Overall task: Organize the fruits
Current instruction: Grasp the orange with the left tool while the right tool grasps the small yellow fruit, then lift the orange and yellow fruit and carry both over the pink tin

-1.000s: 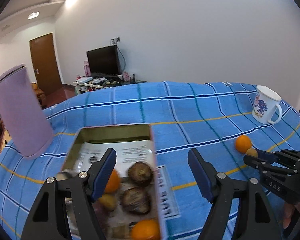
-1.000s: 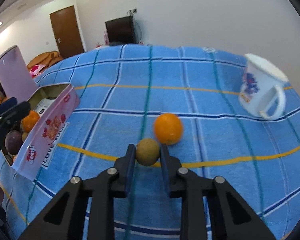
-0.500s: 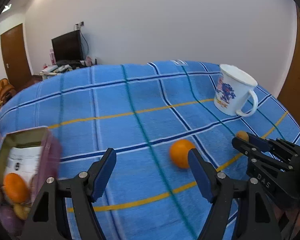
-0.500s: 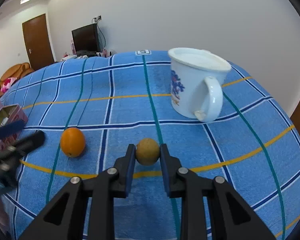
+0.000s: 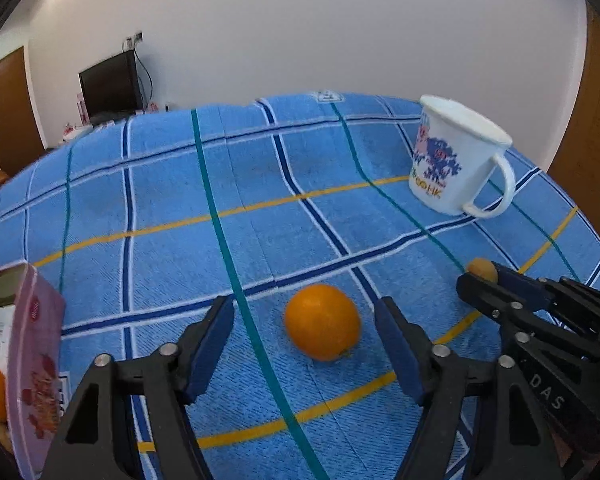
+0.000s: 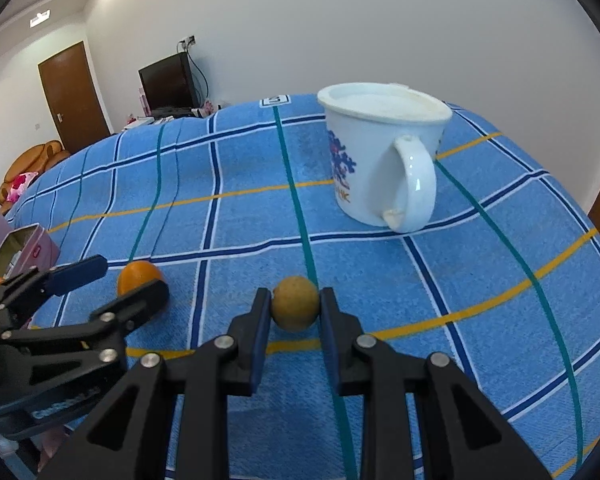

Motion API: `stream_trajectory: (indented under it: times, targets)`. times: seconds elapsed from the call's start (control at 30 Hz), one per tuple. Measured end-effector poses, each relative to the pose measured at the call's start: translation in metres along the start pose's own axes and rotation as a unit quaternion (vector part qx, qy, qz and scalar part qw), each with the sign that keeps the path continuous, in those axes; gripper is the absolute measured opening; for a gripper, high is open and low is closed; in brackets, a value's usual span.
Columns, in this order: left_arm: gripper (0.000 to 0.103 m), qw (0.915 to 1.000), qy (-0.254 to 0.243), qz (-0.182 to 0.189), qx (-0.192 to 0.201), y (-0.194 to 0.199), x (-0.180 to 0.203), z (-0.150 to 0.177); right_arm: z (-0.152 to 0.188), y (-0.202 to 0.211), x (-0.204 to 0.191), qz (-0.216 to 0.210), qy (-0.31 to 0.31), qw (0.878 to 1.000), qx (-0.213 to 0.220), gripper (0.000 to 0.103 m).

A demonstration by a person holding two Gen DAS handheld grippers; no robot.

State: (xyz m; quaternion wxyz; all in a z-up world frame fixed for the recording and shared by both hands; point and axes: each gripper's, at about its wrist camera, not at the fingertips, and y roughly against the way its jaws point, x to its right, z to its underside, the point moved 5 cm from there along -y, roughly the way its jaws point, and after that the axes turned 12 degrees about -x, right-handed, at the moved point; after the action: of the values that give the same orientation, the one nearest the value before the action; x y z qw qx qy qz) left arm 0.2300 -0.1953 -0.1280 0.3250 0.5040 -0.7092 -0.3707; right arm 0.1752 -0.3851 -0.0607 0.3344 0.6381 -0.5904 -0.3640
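An orange (image 5: 322, 321) lies on the blue checked cloth, between the tips of my open left gripper (image 5: 306, 336), with gaps on both sides. It also shows in the right wrist view (image 6: 138, 276), partly behind the left gripper (image 6: 128, 284). My right gripper (image 6: 294, 312) is shut on a small brown-yellow round fruit (image 6: 295, 308), low over the cloth. In the left wrist view that fruit (image 5: 480, 268) peeks out at the right gripper's tip (image 5: 480, 276). A pink tin box (image 5: 36, 364) with fruit inside stands at the left edge.
A white mug with a blue print (image 6: 384, 160) stands on the cloth just beyond the right gripper; it also shows in the left wrist view (image 5: 456, 160). The pink tin (image 6: 24, 244) shows far left. A TV and a door stand beyond the bed.
My left gripper has swung from over the tin to the right and now brackets the orange. My right gripper has kept hold of the small fruit and turned toward the mug.
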Motion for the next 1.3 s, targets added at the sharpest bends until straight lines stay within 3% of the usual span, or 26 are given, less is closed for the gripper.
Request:
stream_trajectory:
  times: [0.1, 0.13, 0.2, 0.47, 0.87, 1.3]
  targets:
    - [0.058, 0.9996, 0.007, 0.023, -0.016, -0.007, -0.002, 0.0, 0.0, -0.001, -0.001, 0.0, 0.002, 1.0, -0.002, 0.027]
    - [0.047, 0.9992, 0.01, 0.031, -0.022, -0.01, -0.004, 0.0, -0.001, -0.003, -0.003, 0.001, 0.003, 1.0, -0.003, 0.027]
    - [0.041, 0.9989, 0.008, 0.041, -0.021, -0.01, -0.002, 0.0, -0.001, -0.002, -0.004, -0.001, 0.006, 1.0, -0.001, 0.027]
    - [0.04, 0.9985, 0.005, 0.054, -0.006, -0.004, -0.001, 0.002, -0.002, -0.006, -0.01, -0.015, 0.011, 1.0, -0.006, 0.028]
    - [0.04, 0.9986, -0.023, 0.021, 0.042, 0.017, 0.009, 0.003, -0.002, 0.0, -0.013, -0.02, 0.014, 1.0, 0.012, 0.028]
    - [0.04, 0.9977, -0.013, 0.016, 0.064, 0.026, 0.004, 0.006, -0.001, 0.016, -0.016, -0.017, 0.023, 0.998, 0.049, 0.028]
